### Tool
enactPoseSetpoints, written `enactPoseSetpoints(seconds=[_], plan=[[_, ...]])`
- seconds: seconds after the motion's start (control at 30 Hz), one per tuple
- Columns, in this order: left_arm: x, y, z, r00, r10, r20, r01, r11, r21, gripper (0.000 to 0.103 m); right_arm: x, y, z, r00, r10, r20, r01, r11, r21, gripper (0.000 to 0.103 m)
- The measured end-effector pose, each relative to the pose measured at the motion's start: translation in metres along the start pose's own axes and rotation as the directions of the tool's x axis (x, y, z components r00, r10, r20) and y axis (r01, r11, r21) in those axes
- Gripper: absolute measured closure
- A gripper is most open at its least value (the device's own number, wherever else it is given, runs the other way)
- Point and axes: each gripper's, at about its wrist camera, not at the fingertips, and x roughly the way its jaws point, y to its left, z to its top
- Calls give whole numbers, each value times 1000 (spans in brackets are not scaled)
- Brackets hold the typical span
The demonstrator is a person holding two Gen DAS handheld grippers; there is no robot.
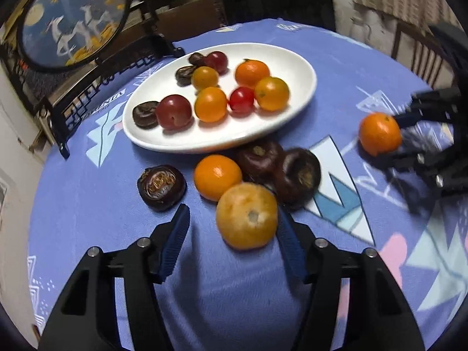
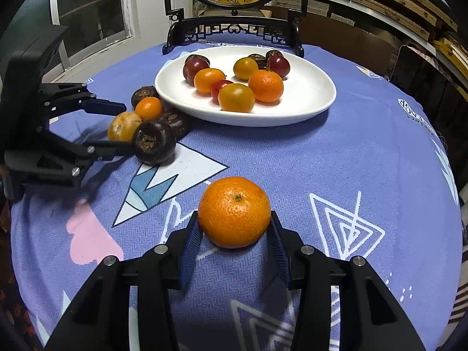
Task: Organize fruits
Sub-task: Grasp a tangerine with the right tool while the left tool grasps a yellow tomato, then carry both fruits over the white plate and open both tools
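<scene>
A white oval plate [image 1: 295, 58] [image 2: 310, 93] holds several oranges, red fruits and dark chestnuts. Next to it on the blue cloth lie a small orange [image 1: 217, 177], a pale orange [image 1: 246, 215] [image 2: 124, 126] and three dark water chestnuts [image 1: 161, 187]. My left gripper [image 1: 232, 219] is open around the pale orange; its right finger touches it, the left one stands apart. It also shows in the right wrist view [image 2: 124, 125]. My right gripper [image 2: 234, 223] [image 1: 395, 136] has both pads against a bright orange [image 2: 234, 212] [image 1: 379, 133] resting on the cloth.
A framed round deer picture on a black stand [image 1: 76, 20] [image 2: 234, 32] rises behind the plate. A window [image 2: 87, 11] is at the left. Boxes and shelves [image 2: 395, 5] stand beyond the round table's edge.
</scene>
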Motion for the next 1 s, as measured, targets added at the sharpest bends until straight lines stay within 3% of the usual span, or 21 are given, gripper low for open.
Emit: enactPoseSetpoints(seconds=[0.03, 0.07, 0.1, 0.27, 0.43, 0.57, 0.77, 1.0], plan=[[2, 0, 1, 1000, -3, -3, 3, 1000, -6, 45, 0, 0, 0, 1000, -1, 1, 1, 1000, 1, 57], [4, -2, 2, 1000, -12, -9, 12, 1000, -10, 58, 0, 1, 0, 1000, -3, 1, 3, 1000, 2, 57], [5, -3, 3, 999, -27, -19, 27, 1000, -12, 64, 0, 1, 0, 1000, -4, 1, 4, 1000, 3, 57], [-4, 1, -2, 998, -52, -18, 51, 997, -60, 65, -7, 3, -2, 1000, -5, 19, 5, 1000, 6, 58], [-34, 12, -4, 998, -21, 56, 28, 992, -125, 65, -18, 9, 2, 999, 6, 54, -6, 1000, 2, 58], [-65, 23, 9, 989, 44, 144, -16, 982, -191, 65, -39, 16, 17, 992, 20, 127, -19, 1000, -11, 58], [-82, 30, 48, 949, 226, 220, -163, 949, -270, 65, -69, 13, 51, 967, -1, 256, -1, 1000, 8, 58], [-55, 43, 86, 946, 248, 210, -171, 929, -329, 65, -71, -7, 86, 943, -11, 331, -9, 998, 60, 58]])
